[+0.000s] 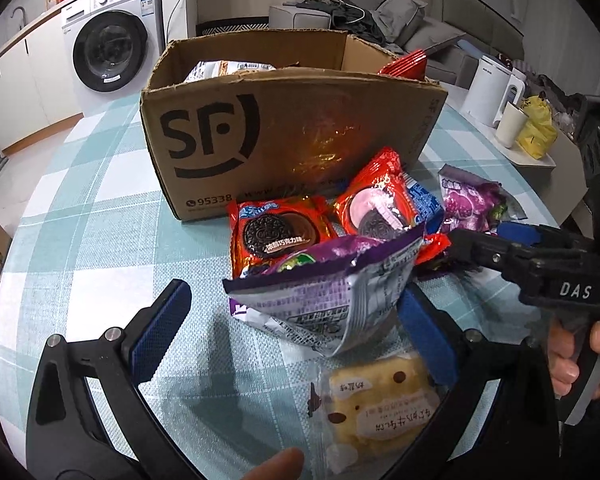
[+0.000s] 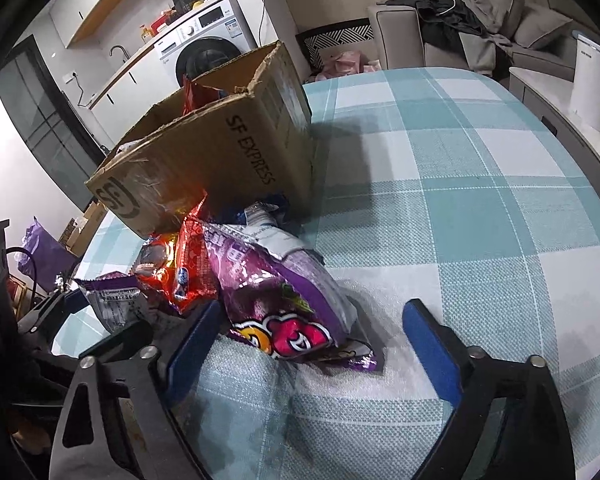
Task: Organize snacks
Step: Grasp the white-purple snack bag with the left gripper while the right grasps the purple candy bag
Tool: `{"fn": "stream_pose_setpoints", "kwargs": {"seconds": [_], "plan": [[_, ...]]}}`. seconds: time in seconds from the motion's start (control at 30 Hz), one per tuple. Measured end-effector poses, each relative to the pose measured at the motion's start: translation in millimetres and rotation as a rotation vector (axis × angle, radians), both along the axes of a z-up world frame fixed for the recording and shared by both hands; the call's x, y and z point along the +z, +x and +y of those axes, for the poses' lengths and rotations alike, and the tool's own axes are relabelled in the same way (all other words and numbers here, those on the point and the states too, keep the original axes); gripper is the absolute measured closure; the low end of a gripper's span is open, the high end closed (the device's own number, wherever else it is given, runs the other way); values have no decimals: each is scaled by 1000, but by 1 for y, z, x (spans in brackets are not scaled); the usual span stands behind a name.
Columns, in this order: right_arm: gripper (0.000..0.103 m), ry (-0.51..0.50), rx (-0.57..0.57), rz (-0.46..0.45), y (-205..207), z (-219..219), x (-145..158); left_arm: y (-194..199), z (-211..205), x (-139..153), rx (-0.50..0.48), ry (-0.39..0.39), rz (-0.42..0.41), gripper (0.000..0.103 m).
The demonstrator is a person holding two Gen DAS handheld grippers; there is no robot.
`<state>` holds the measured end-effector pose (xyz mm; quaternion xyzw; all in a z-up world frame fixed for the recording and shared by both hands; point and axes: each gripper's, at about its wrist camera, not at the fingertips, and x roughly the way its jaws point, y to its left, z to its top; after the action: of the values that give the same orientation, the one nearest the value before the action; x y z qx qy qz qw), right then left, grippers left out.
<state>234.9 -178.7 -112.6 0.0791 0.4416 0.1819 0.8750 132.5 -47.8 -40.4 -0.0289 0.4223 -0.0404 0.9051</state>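
An open SF cardboard box (image 1: 284, 128) stands on the checked tablecloth and holds a few snack packs; it also shows in the right wrist view (image 2: 220, 152). In front of it lie two red Oreo packs (image 1: 278, 232), purple candy bags and a yellow cake pack (image 1: 380, 404). My left gripper (image 1: 296, 320) is open, its jaws standing either side of a purple-and-silver bag (image 1: 328, 300). My right gripper (image 2: 312, 344) is open around the end of a purple grape candy bag (image 2: 284, 296). The right gripper also shows in the left wrist view (image 1: 540, 256).
A white kettle (image 1: 490, 88), a cup (image 1: 510, 124) and a yellow bag (image 1: 536, 132) stand on a side counter at the right. A washing machine (image 1: 108, 40) and a sofa (image 1: 380, 16) are behind the table. The tablecloth (image 2: 460, 200) stretches right of the box.
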Motion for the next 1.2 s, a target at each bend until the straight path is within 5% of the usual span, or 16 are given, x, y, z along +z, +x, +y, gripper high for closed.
{"fn": "stream_pose_setpoints", "kwargs": {"seconds": [0.07, 0.37, 0.5, 1.2], "plan": [[18, 1, 7, 0, 1, 2, 0, 1, -2, 0, -4, -5, -4, 2], [37, 19, 35, -27, -4, 7, 5, -1, -5, 0, -59, -33, -12, 41], [50, 35, 41, -40, -7, 5, 8, -6, 1, 1, -83, -76, -20, 43], [58, 73, 50, -125, -33, -5, 30, -31, 26, 27, -84, -119, -85, 45]]}}
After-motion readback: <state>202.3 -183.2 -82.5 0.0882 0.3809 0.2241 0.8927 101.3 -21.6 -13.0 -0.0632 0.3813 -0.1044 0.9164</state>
